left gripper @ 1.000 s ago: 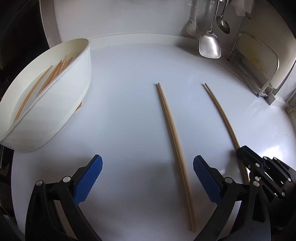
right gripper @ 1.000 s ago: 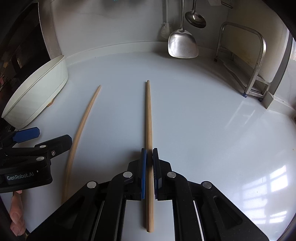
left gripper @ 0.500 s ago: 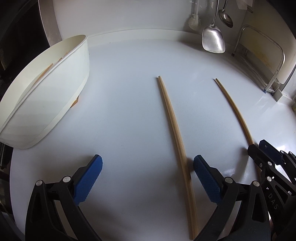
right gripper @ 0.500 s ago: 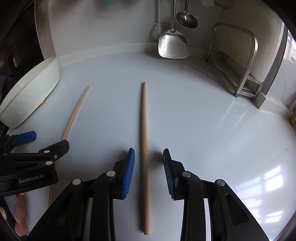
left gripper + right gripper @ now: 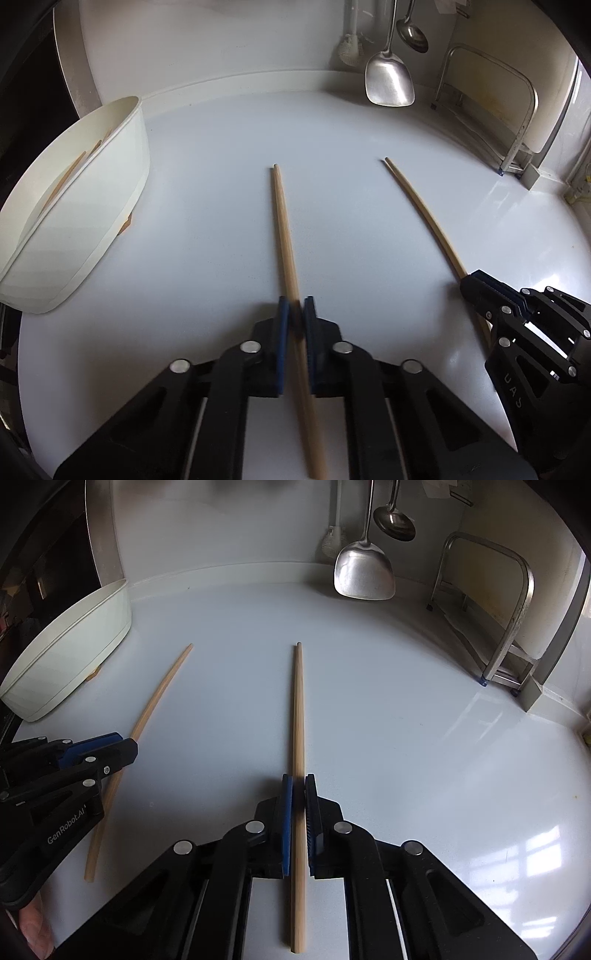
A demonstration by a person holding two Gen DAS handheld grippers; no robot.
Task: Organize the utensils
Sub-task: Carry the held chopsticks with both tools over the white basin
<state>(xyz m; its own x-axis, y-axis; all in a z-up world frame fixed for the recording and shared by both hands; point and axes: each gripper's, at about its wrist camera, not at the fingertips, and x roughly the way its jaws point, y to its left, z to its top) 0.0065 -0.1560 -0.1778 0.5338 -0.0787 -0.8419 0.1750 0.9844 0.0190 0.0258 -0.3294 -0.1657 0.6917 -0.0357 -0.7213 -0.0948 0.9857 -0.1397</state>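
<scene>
Two long wooden chopsticks lie side by side on the white counter. My left gripper point(image 5: 295, 306) is shut on the left chopstick point(image 5: 284, 236), its blue pads pressing the shaft near the thick end. My right gripper point(image 5: 298, 781) is shut on the right chopstick point(image 5: 298, 709) in the same way. In the left wrist view the right gripper point(image 5: 480, 284) covers the near part of the right chopstick point(image 5: 421, 206). In the right wrist view the left gripper point(image 5: 122, 744) sits over the left chopstick point(image 5: 159, 698). A white oval tub point(image 5: 110, 206) at the left holds several chopsticks point(image 5: 70, 173).
A steel spatula point(image 5: 388, 83) and a ladle point(image 5: 413, 35) hang on the back wall. A metal rack point(image 5: 491, 110) stands at the back right. The white tub point(image 5: 74, 653) sits at the counter's left edge. Part of a hand point(image 5: 33, 923) shows at the lower left.
My left gripper's wide-open jaws have closed onto the left chopstick. My right gripper let go of its chopstick for a moment and has closed on it again.
</scene>
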